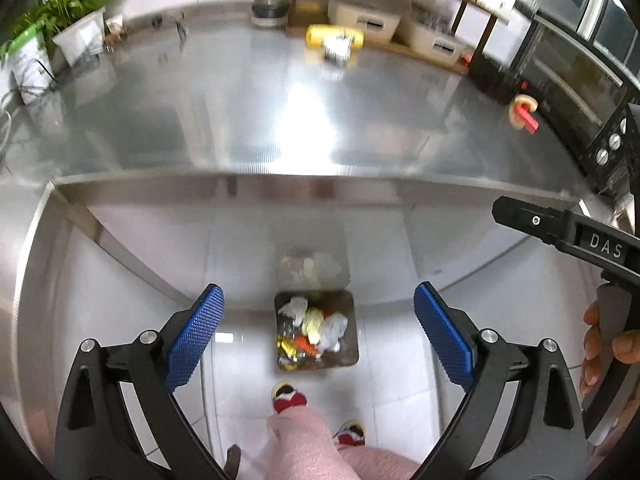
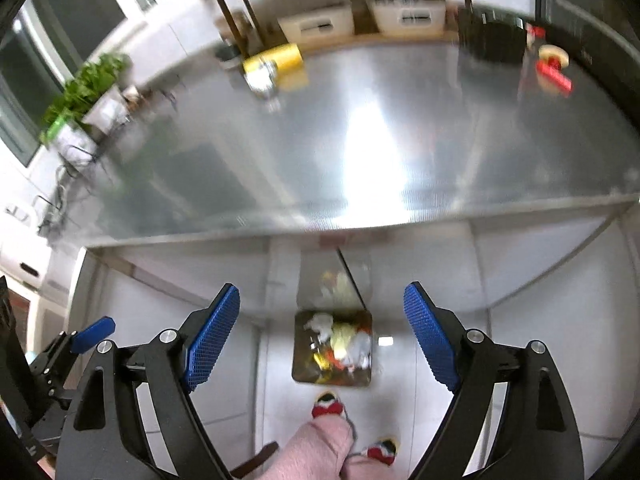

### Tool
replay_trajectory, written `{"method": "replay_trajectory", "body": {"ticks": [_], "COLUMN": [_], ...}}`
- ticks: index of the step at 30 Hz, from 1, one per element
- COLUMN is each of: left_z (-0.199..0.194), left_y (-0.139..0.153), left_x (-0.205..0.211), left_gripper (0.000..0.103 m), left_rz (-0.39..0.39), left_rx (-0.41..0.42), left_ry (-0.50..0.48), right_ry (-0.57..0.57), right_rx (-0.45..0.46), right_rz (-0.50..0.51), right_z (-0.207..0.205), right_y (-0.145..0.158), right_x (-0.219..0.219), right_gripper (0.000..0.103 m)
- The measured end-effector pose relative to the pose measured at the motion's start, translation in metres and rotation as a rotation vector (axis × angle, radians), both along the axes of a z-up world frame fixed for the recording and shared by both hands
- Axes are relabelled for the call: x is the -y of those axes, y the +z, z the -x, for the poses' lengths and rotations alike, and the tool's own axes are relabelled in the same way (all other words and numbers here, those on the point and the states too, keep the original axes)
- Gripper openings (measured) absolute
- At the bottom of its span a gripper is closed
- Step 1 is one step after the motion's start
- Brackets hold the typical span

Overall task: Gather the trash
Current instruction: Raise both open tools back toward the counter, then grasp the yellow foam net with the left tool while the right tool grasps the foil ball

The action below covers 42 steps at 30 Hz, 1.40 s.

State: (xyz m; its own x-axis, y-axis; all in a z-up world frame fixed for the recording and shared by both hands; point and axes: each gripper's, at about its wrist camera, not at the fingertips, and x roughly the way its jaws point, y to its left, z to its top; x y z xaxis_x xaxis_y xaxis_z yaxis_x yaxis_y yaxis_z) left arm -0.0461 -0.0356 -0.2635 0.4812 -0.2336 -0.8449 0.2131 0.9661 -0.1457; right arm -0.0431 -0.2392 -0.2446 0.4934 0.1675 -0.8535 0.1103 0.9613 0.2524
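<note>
A steel bin [image 1: 353, 354] stands open on the floor below the table's front edge, holding crumpled white, yellow and orange trash [image 1: 316, 326]. It also shows in the right wrist view [image 2: 300, 372]. My left gripper [image 1: 318, 334] is open and empty, held above the bin. My right gripper [image 2: 322, 334] is open and empty too, also above the bin. A yellow packet with a crumpled foil piece [image 1: 336, 42] lies at the far side of the steel table [image 1: 240, 120]; it shows in the right wrist view [image 2: 272, 66] as well.
A red and cream tool [image 1: 524, 114] lies at the table's right by a black oven [image 1: 580, 92]. Potted plants [image 1: 60, 24] stand at the far left. White boxes [image 1: 364, 16] sit on a back shelf. The person's feet [image 1: 288, 396] stand by the bin.
</note>
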Motion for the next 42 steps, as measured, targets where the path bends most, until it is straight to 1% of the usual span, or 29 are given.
{"method": "replay_trajectory", "body": {"ticks": [2, 3, 5, 8, 11, 15, 19, 22, 25, 28, 31, 34, 35, 38, 41, 42], "left_z": [-0.004, -0.008, -0.017, -0.040, -0.071, -0.114, -0.168, -0.205, -0.231, -0.255, -0.275, -0.289, -0.294, -0.310, -0.323, -0.326], "left_y": [0.011, 0.021, 0.029, 0.039, 0.040, 0.037, 0.032, 0.027, 0.022, 0.014, 0.006, 0.002, 0.002, -0.001, -0.001, -0.001], "left_x": [-0.001, -0.002, -0.005, -0.011, -0.018, -0.021, -0.022, -0.023, -0.024, -0.030, -0.036, -0.040, -0.041, -0.046, -0.044, -0.042], "left_gripper": [0.091, 0.091, 0.091, 0.091, 0.091, 0.091, 0.091, 0.091, 0.091, 0.091, 0.091, 0.091, 0.091, 0.091, 0.091, 0.091], "left_rz": [0.006, 0.007, 0.005, 0.000, -0.002, -0.006, -0.024, -0.034, -0.050, -0.054, -0.043, -0.044, -0.044, -0.034, -0.026, -0.024], "left_rx": [0.022, 0.039, 0.058, 0.077, 0.085, 0.087, 0.088, 0.076, 0.068, 0.050, 0.027, 0.018, 0.016, 0.011, 0.011, 0.012], "left_ry": [0.007, 0.011, 0.015, 0.031, 0.040, 0.033, 0.019, 0.006, -0.006, -0.010, -0.008, -0.016, -0.015, -0.010, -0.019, -0.023], "right_ry": [0.014, 0.016, 0.017, 0.007, -0.001, -0.010, -0.008, -0.010, 0.004, 0.032, 0.062, 0.072, 0.074, 0.084, 0.083, 0.082], "right_rx": [0.035, 0.044, 0.066, 0.092, 0.095, 0.093, 0.088, 0.070, 0.053, 0.029, 0.001, -0.019, -0.026, -0.048, -0.059, -0.056], "right_rz": [0.010, 0.011, 0.012, 0.017, 0.023, 0.031, 0.046, 0.037, 0.041, 0.044, 0.063, 0.071, 0.074, 0.091, 0.113, 0.111], "right_z": [-0.006, -0.009, -0.019, -0.041, -0.069, -0.112, -0.155, -0.194, -0.226, -0.254, -0.276, -0.293, -0.297, -0.310, -0.317, -0.318], "right_y": [0.020, 0.024, 0.037, 0.048, 0.051, 0.049, 0.045, 0.036, 0.025, 0.012, -0.002, -0.014, -0.017, -0.029, -0.036, -0.036], "right_x": [0.000, -0.001, -0.001, 0.001, 0.002, -0.001, -0.007, -0.013, -0.022, -0.035, -0.047, -0.052, -0.053, -0.057, -0.055, -0.054], "right_gripper": [0.085, 0.085, 0.085, 0.085, 0.085, 0.085, 0.085, 0.085, 0.085, 0.083, 0.078, 0.076, 0.073, 0.064, 0.049, 0.049]}}
